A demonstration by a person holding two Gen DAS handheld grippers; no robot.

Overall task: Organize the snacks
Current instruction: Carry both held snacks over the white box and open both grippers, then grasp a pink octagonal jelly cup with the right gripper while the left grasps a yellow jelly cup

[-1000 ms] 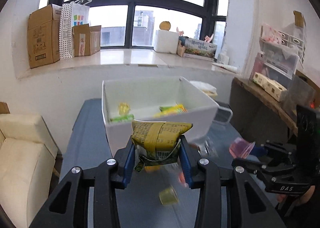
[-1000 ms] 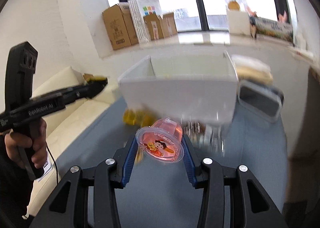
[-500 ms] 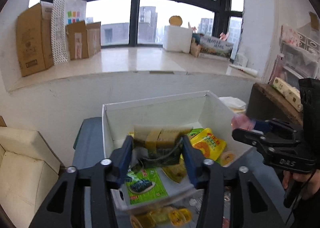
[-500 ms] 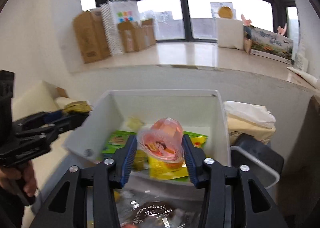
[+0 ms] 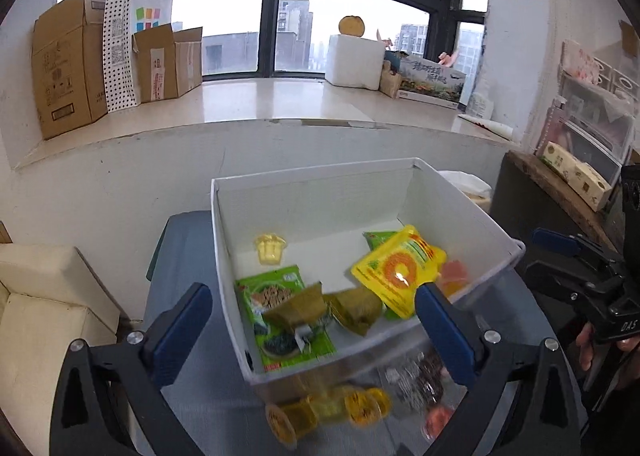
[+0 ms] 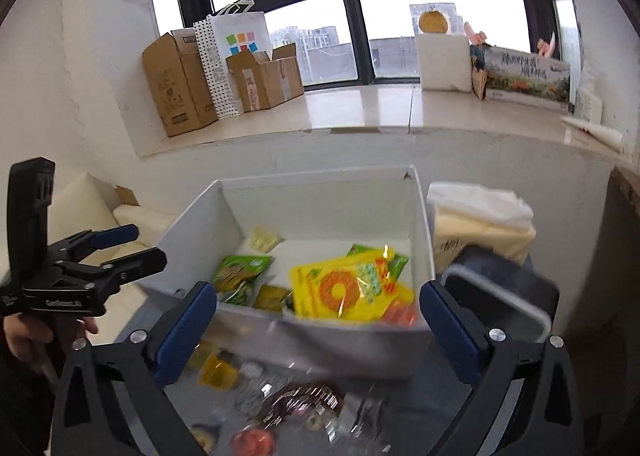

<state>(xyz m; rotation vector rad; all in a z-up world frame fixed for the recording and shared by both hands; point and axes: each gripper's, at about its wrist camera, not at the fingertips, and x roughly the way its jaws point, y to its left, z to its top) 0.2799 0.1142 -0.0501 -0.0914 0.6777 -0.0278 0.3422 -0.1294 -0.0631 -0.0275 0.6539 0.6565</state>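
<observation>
Left gripper [image 5: 312,328] is opening, jaws wide, w/ nothing between the pads; it hangs over the near edge of the white bin [image 5: 452,192]. Right gripper [image 6: 318,320] is opening too, also wide and empty, at the same bin's front wall. Inside the bin: olive-yellow packet [image 5: 298,310] lying on a green seaweed pack [image 5: 276,292], big yellow pouch [image 5: 400,268] to the right, pink jelly cup [image 5: 454,274] in the near-right corner. More snacks [image 6: 296,400] lie blurred on the grey table [image 5: 180,252] in front of the bin.
</observation>
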